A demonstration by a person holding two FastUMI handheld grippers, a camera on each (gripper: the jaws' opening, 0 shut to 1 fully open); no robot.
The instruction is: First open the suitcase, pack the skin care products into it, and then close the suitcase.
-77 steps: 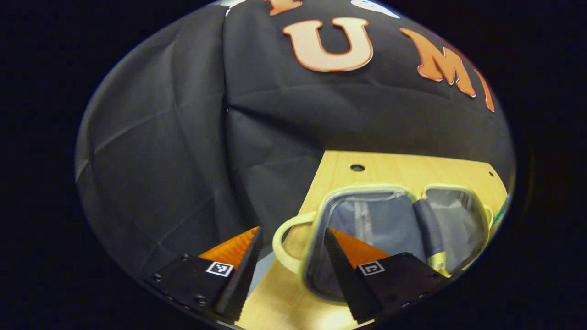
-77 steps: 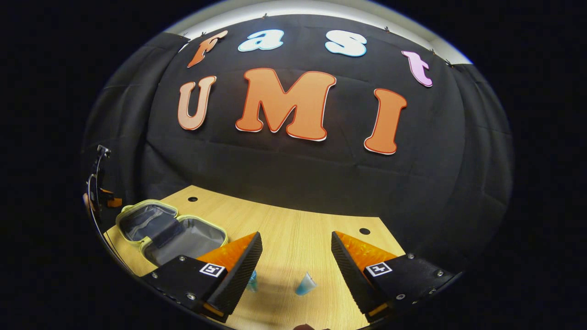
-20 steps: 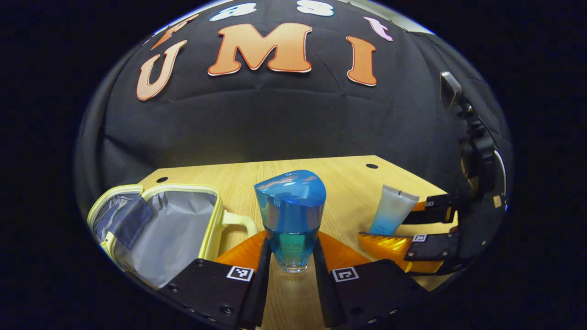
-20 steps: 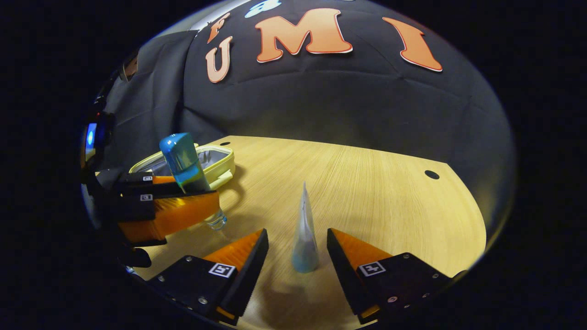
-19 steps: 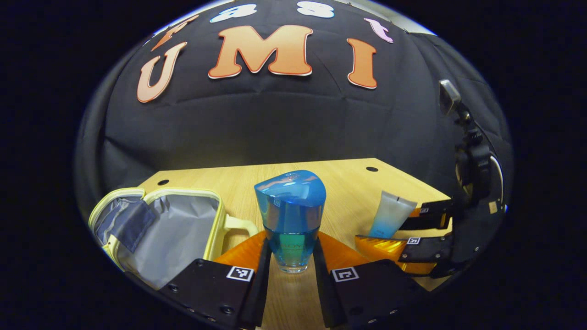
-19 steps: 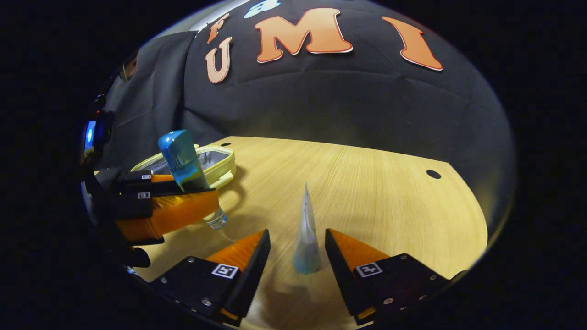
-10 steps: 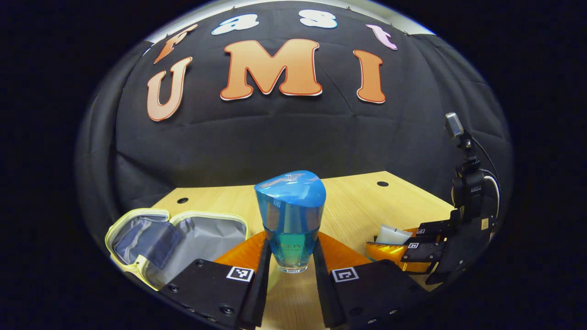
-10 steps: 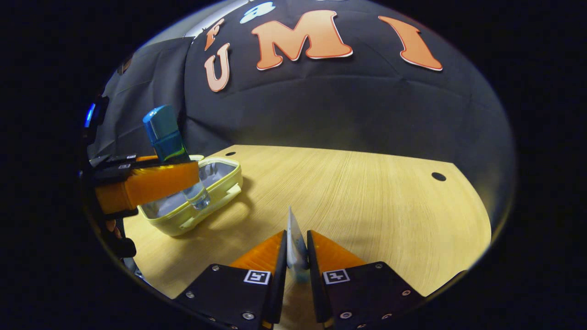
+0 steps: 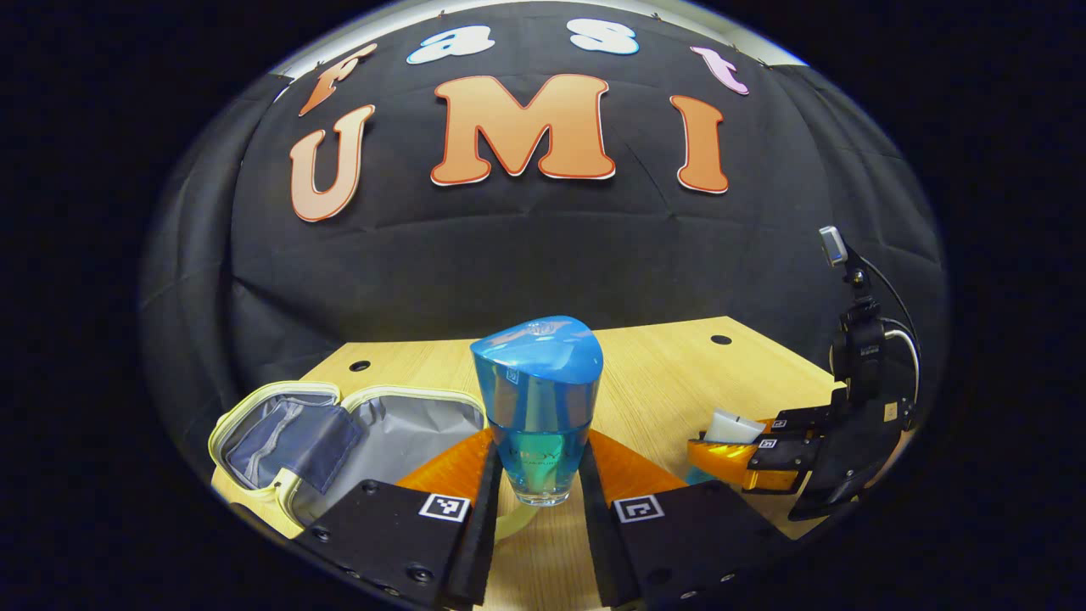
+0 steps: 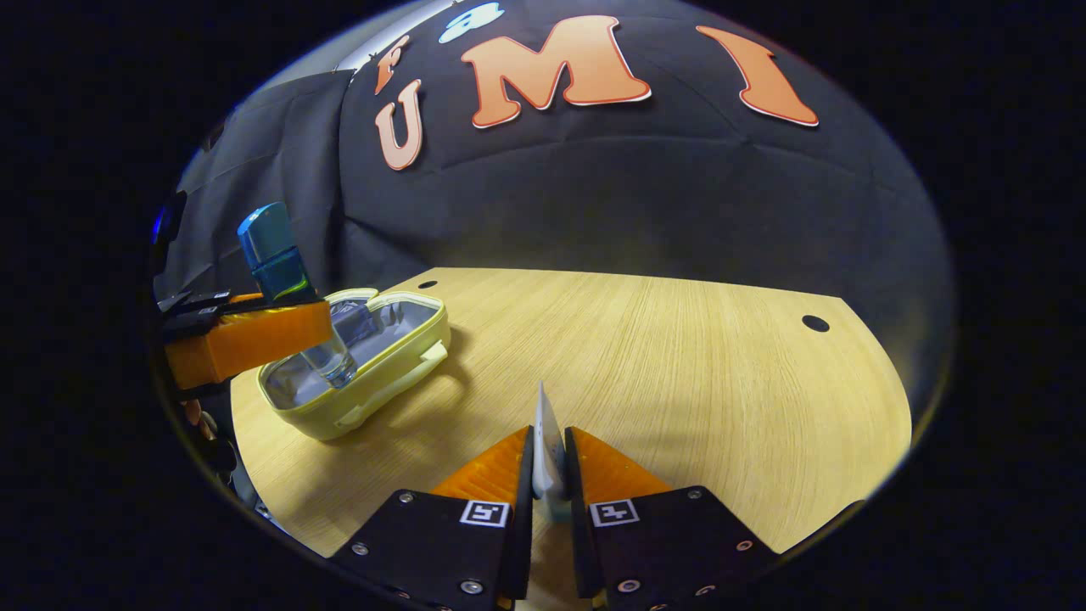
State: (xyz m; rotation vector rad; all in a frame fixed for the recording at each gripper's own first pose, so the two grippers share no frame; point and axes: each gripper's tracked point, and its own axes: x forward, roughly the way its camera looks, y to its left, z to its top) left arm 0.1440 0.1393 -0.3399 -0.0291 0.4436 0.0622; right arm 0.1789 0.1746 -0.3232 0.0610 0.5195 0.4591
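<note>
My left gripper (image 9: 536, 475) is shut on a blue glass bottle (image 9: 538, 407), held upright and lifted off the table. The open yellow suitcase (image 9: 271, 484) with grey lining lies below and left of it. In the right gripper view that bottle (image 10: 284, 271) hangs over the open suitcase (image 10: 390, 373), gripped by the left gripper (image 10: 246, 335). My right gripper (image 10: 547, 471) is shut on a pale tube (image 10: 548, 445) standing with its crimped end up. The left gripper view shows the right gripper (image 9: 747, 450) low at the right, with the tube's white end (image 9: 734, 424) between its fingers.
The wooden table (image 10: 679, 365) stretches ahead of the right gripper, with small round holes (image 10: 814, 323) near its far edge. A hand (image 10: 199, 416) shows at the left under the left gripper. Black cloth closes off the back.
The left gripper has lifted the bottle and carried it over the open suitcase. The right gripper has closed on the tube, which stood free between its fingers a second ago.
</note>
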